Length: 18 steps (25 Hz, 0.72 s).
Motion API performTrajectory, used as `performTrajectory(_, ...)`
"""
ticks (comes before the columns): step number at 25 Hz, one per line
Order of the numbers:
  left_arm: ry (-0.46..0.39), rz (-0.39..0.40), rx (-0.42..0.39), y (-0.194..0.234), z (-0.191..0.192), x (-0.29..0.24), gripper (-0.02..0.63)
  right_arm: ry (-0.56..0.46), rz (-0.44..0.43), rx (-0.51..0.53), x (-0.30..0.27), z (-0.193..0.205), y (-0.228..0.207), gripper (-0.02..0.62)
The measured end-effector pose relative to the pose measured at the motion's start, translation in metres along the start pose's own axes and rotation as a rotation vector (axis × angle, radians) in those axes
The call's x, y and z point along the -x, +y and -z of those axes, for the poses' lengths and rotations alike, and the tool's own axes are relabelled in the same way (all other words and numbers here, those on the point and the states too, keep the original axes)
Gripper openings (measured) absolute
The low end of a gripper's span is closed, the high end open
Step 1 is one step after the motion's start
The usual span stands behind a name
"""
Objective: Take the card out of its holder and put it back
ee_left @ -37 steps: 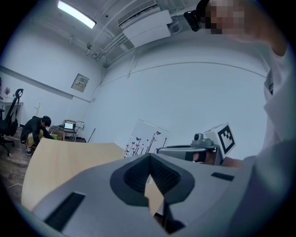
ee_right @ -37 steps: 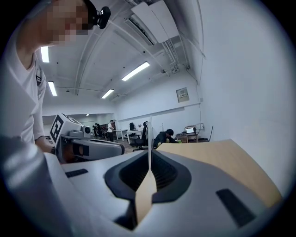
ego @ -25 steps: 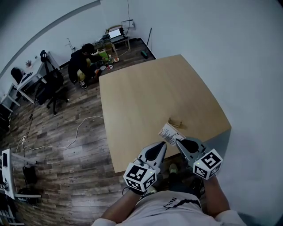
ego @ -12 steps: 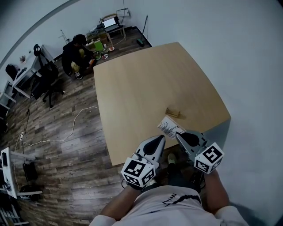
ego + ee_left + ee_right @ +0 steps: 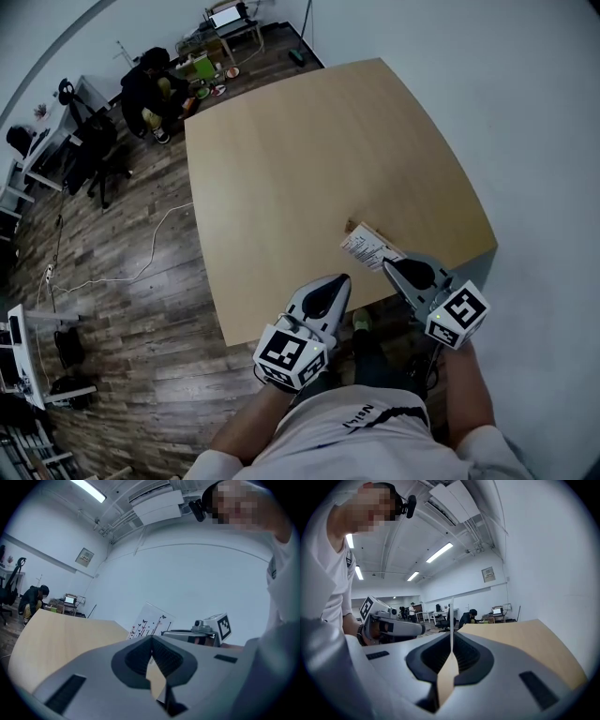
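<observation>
One card [image 5: 367,248], tan table [image 5: 300,159], plank floor [image 5: 122,309]

We're seeing a white card [image 5: 149,620] with little black butterflies, pale tan wood table [image 5: 281,141], dark brown plank floor [image 5: 141,309] beside it.

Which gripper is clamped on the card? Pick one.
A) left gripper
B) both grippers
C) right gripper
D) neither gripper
C: the card stands edge-on between the shut jaws of the right gripper, while the left gripper is shut on nothing.
</observation>
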State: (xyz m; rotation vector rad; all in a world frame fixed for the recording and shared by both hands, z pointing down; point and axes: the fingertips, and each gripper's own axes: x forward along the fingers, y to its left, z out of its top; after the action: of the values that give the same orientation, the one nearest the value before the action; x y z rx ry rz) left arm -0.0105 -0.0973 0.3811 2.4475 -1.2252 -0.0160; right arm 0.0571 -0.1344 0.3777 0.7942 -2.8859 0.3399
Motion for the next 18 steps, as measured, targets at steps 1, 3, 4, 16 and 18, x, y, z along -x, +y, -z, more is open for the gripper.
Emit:
performTrajectory(1, 0.003, -0.005, 0.001, 0.002, 0.002, -0.003, 0.012, 0.003, -0.008, 0.007, -0.001, 0.001, -0.006, 0.026)
performTrajectory(3, 0.007, -0.018, 0.003, 0.008, 0.006, -0.007, 0.012, 0.011, -0.024, 0.018, -0.006, 0.003, -0.016, 0.026)
performTrajectory(4, 0.009, -0.024, 0.003, 0.011, 0.008, -0.008, 0.012, 0.016, -0.032, 0.02, -0.009, 0.006, -0.021, 0.026)
performTrajectory(16, 0.056, -0.1, 0.015, 0.022, 0.048, -0.012, 0.012, 0.08, -0.144, 0.034, -0.027, 0.067, -0.049, 0.026)
performTrajectory(18, 0.067, -0.116, 0.019, 0.024, 0.054, -0.015, 0.012, 0.093, -0.156, 0.033, -0.032, 0.081, -0.057, 0.026)
